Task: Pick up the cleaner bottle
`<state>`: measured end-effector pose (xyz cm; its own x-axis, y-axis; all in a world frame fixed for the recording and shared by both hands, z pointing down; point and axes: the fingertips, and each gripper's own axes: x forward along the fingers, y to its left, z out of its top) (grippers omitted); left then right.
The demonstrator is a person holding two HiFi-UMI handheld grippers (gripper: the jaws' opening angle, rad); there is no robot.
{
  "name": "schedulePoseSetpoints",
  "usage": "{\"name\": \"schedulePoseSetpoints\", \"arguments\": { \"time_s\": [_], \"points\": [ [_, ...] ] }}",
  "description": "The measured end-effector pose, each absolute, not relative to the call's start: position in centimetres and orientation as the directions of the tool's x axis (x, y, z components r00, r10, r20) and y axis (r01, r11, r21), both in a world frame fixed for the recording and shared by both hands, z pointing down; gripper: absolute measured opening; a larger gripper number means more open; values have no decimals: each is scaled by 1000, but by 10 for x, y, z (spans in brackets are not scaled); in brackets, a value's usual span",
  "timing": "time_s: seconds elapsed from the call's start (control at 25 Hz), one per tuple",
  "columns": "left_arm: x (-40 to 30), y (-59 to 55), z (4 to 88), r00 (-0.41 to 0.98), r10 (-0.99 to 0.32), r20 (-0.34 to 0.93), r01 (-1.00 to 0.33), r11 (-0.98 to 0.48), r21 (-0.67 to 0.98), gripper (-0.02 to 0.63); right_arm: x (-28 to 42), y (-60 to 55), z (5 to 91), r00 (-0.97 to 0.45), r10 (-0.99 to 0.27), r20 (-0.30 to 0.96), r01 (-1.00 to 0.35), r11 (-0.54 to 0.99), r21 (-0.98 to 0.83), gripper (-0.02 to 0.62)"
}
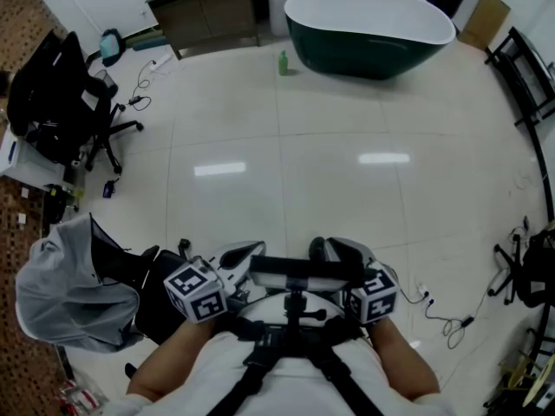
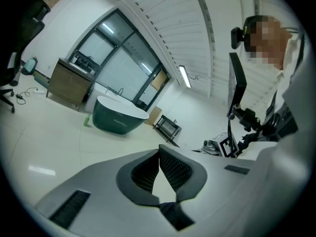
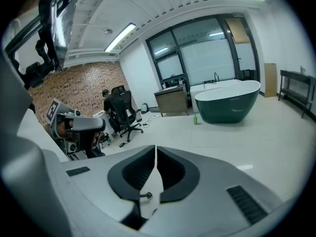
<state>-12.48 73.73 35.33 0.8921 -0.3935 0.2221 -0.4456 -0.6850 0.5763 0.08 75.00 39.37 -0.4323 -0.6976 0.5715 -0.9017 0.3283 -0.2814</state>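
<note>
The left gripper (image 1: 241, 253) and right gripper (image 1: 340, 250) sit close to the person, jaws together and empty. The green bottle (image 1: 283, 62) stands far off on the floor (image 1: 329, 120), just left of the bathtub (image 1: 373, 33).

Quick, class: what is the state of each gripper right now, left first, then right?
Left gripper: jaws closed, holding nothing.
Right gripper: jaws closed, holding nothing.
</note>
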Motion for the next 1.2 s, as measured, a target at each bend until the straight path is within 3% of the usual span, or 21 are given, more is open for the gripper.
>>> {"name": "schedulePoseSetpoints", "arguments": {
  "time_s": [0.08,0.24,0.32,0.68,1.2],
  "points": [
    [-118,725,351,875,-429,223,-475,-678,561,2,13,737,393,-428,-705,565,-904,329,-274,34],
    [-102,697,349,833,-499,237,-541,-647,538,87,41,707,395,-428,-710,560,-904,332,-270,100],
    [-96,679,348,812,-529,247,-570,-628,529,99,56,688,394,-425,-713,558,-905,331,-267,112],
    [-78,602,334,700,-658,277,-700,-555,449,101,138,612,381,-407,-735,542,-913,311,-264,120],
    [-62,569,330,645,-701,306,-748,-496,440,101,167,576,386,-429,-722,542,-903,322,-286,120]
  ]
}}
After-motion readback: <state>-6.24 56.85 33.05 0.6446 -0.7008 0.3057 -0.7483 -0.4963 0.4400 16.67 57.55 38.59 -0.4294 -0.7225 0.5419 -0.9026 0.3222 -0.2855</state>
